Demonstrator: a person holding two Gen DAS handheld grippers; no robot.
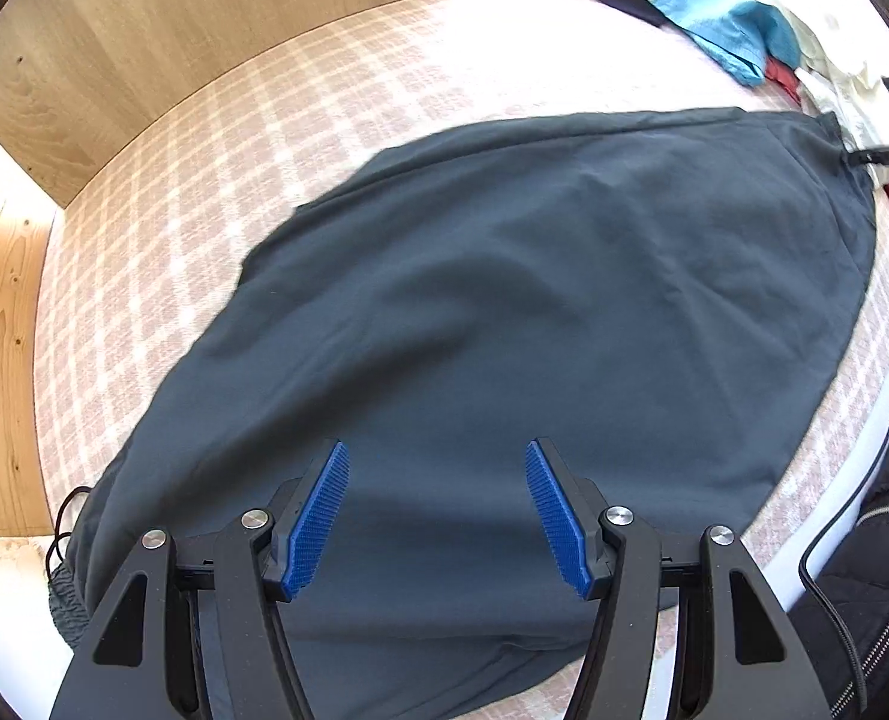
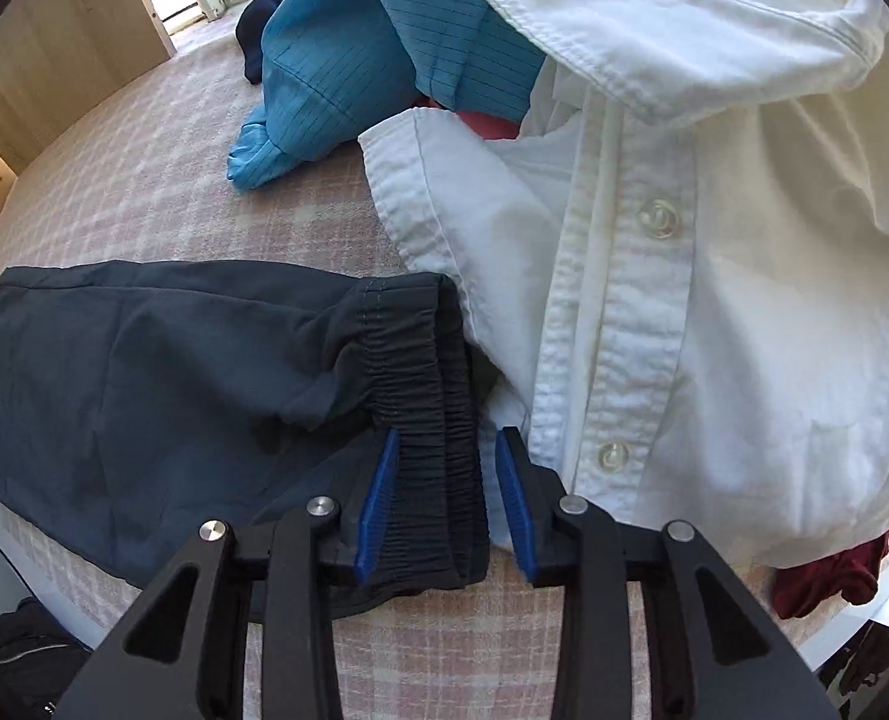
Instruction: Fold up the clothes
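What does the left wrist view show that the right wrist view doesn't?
Only the left wrist view: the dark garment spread nearly whole over the checked cover, the open left hand-held gripper above it with nothing between its pads, and a black cable at the bed's edge.
Only the right wrist view: the garment's elastic band between the right hand-held gripper's pads, which do not press it, and a white buttoned shirt close up.
Both: the dark garment, blue clothing, checked cover.
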